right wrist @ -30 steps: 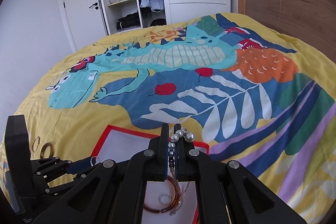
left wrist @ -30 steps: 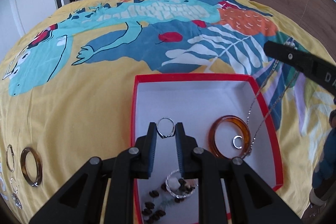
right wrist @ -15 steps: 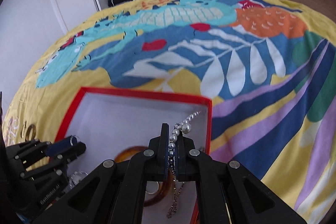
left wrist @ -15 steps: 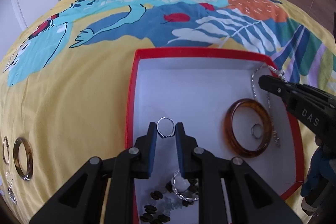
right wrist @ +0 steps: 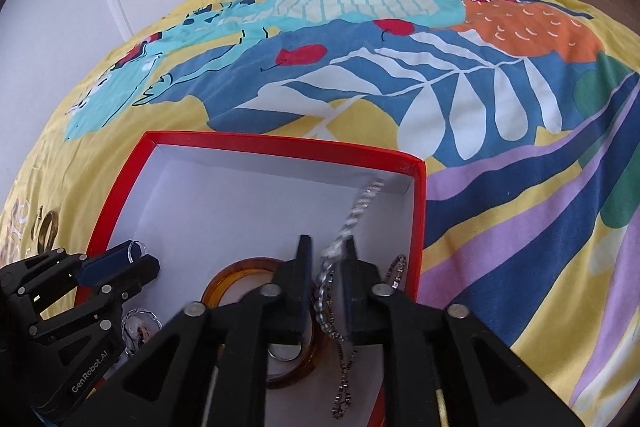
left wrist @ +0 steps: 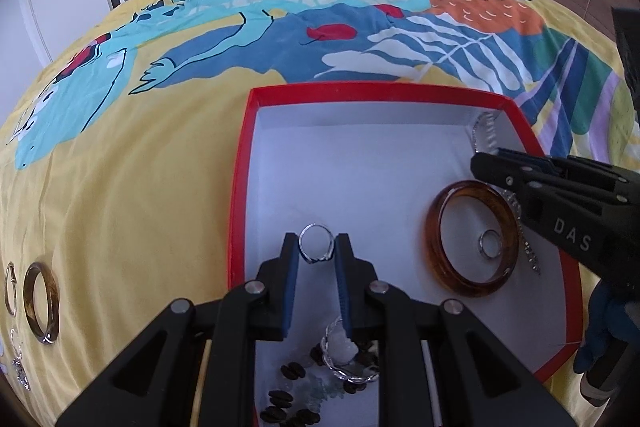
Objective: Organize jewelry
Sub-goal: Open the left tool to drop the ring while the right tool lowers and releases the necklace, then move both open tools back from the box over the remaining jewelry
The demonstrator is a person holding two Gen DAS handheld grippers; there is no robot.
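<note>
A red box point(left wrist: 240, 187) with a white inside lies on the patterned bedspread. Over its near part my left gripper point(left wrist: 316, 247) is shut on a thin silver ring point(left wrist: 316, 231). My right gripper point(right wrist: 326, 247) is low over the box's right side with its jaws opening. A silver bead necklace point(right wrist: 360, 203), blurred, slides loose between the pads towards the far right corner. An amber bangle point(left wrist: 436, 247) in the box encircles a small silver ring point(left wrist: 489, 243), with a fine chain point(right wrist: 340, 367) beside it. In the left wrist view the right gripper point(left wrist: 492, 163) reaches in from the right.
Dark bead-like pieces and a twisted silver ring point(left wrist: 344, 359) lie at the box's near edge. On the bedspread to the left are a second amber bangle point(left wrist: 40, 301), a silver hoop point(left wrist: 10, 289) and small earrings point(left wrist: 18, 367). A wardrobe and a wooden headboard stand behind the bed.
Both grippers have come down closer to the box. The right gripper's jaws have parted and the bead necklace is slipping out of them. The left gripper still holds the ring.
</note>
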